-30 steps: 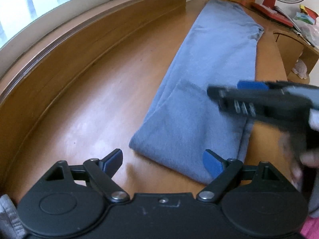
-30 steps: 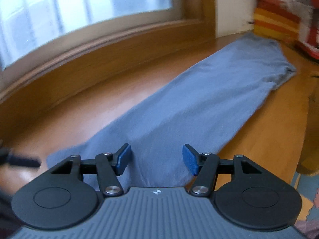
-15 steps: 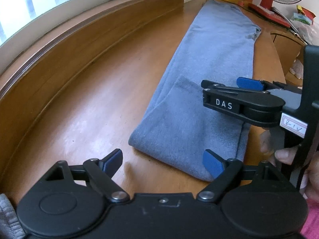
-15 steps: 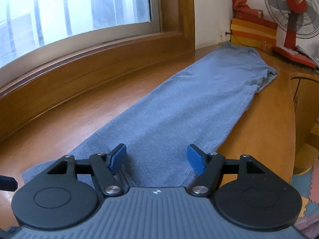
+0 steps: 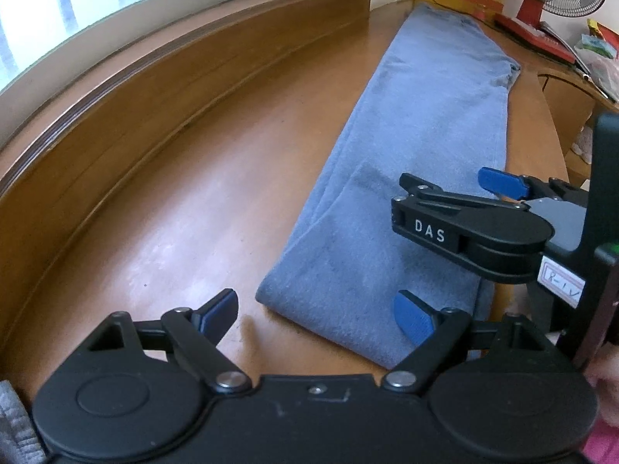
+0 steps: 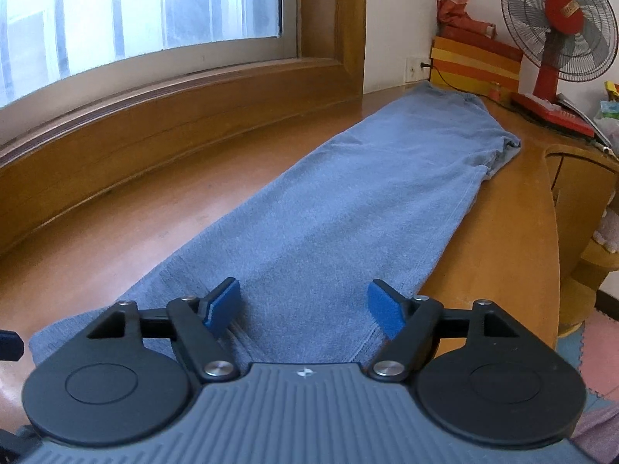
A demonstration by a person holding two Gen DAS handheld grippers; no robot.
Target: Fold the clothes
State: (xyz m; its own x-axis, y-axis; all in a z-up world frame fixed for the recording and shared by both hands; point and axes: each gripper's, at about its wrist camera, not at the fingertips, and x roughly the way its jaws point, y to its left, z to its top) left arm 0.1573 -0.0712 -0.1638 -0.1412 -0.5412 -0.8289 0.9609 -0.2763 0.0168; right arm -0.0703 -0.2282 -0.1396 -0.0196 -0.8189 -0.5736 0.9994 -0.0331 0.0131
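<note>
Change since a moment ago: my right gripper has swung from a blurred sweep across the left camera's view to a steady hover over the near end of the cloth, and its jaws are opening, with nothing pinched between them.

Left gripper: jaws spread wide and empty, held just short of the cloth's near left corner, blue pads clear of the fabric.

Right gripper, seen from the left camera: it juts in from the right above the cloth, with one blue pad showing on its far side.

The garment: a long blue-grey piece, trousers I think, though the far end is too small to be sure. It is already folded lengthwise into a narrow strip and runs away from me along the wooden ledge beneath the window, its far end near a red fan.

Step in hand: the lengthwise fold looks done; I am lining both tools up on the near end for the crosswise fold.

Next move calls for: lowering each gripper onto one near corner, pinching through all the layers together, then lifting evenly and carrying that end toward the far end so the edges meet squarely.
</note>
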